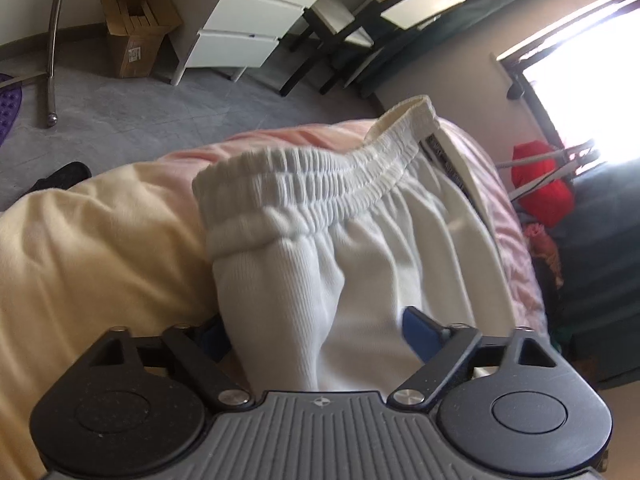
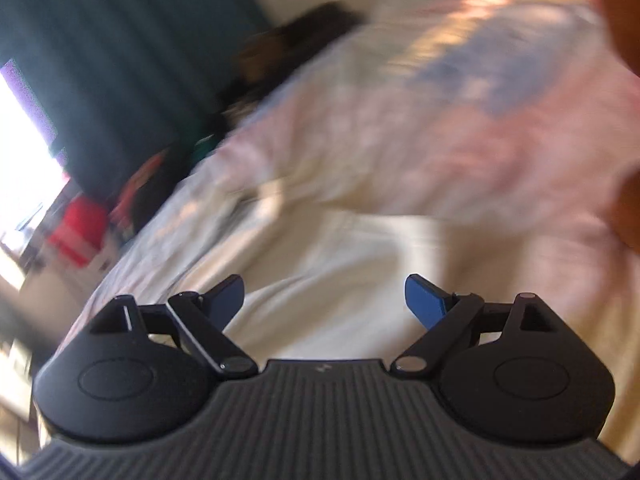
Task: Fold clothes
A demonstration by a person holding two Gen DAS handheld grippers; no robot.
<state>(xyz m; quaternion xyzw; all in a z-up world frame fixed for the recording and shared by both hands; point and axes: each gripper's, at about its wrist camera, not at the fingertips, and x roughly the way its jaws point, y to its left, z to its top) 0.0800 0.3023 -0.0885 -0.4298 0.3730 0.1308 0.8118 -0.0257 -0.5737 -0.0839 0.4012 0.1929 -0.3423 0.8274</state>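
Note:
A white ribbed garment (image 1: 312, 248) with a gathered elastic waistband (image 1: 320, 184) lies on a bed with a pink and cream cover (image 1: 100, 240). My left gripper (image 1: 312, 320) is open, and a thick fold of the white fabric runs up between its blue pads (image 1: 420, 332); the left pad is mostly hidden behind the cloth. The right wrist view is blurred by motion. My right gripper (image 2: 324, 280) stands open with nothing between its fingers, just above white cloth (image 2: 340, 264) on the pink cover (image 2: 500, 140).
Beyond the bed is grey floor with a cardboard box (image 1: 136, 32), white drawers (image 1: 248, 28), a black-legged chair (image 1: 340, 40), a metal pole (image 1: 54, 40) and a dark shoe (image 1: 64, 176). A red bundle (image 1: 540, 184) sits by a bright window (image 1: 592, 72). Dark teal curtain (image 2: 100, 60) hangs alongside.

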